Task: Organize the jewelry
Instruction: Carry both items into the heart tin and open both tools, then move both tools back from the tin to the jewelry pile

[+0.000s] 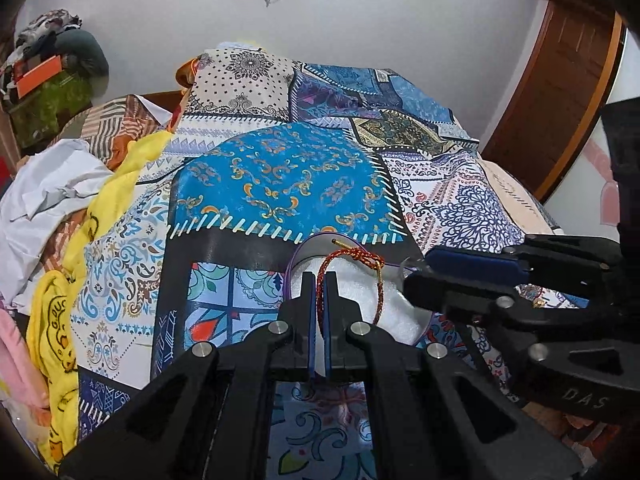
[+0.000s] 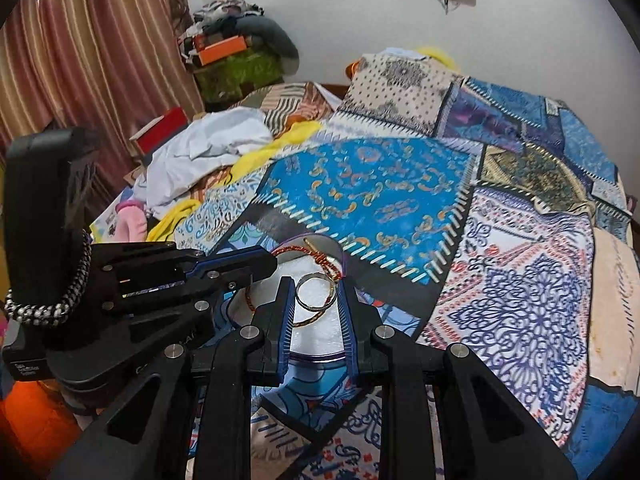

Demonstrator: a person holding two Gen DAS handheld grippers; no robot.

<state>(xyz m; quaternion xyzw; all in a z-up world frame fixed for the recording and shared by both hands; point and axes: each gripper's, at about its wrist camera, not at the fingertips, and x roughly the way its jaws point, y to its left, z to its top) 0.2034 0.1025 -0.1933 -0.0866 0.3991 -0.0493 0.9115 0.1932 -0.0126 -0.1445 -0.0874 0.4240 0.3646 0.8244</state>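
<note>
Both grippers are down over the bed (image 1: 280,176), which is covered in a patchwork-print quilt (image 2: 372,196) of blue paisley, lace-like navy motifs and black bands with pale stitch marks.

The left gripper (image 1: 319,280) has its blue-padded jaws pressed together on a red-and-gold braided cord bracelet (image 1: 352,280). The cord rises in a loop from between the pads and curves off to the right, with a small gold tip sticking up at its far end. Under it sits a round, shallow jewelry tray (image 1: 292,276) with a thin purple rim and a white, slightly fuzzy lining.

Seen from the right wrist, the right gripper (image 2: 316,286) hangs over that same tray (image 2: 320,354), jaws a little apart. A smooth, shiny gold-toned metal bangle (image 2: 316,294) lies framed between the two blue ribbed pads; whether the pads actually press on it, I cannot tell. The braided bracelet (image 2: 304,250) arcs behind the bangle, running into the tips of the left gripper (image 2: 272,262) coming in from the left.

Off to the left of the bed lie a rumpled white cloth (image 2: 208,148) and a yellow printed fabric (image 1: 60,320), soft and crumpled.
</note>
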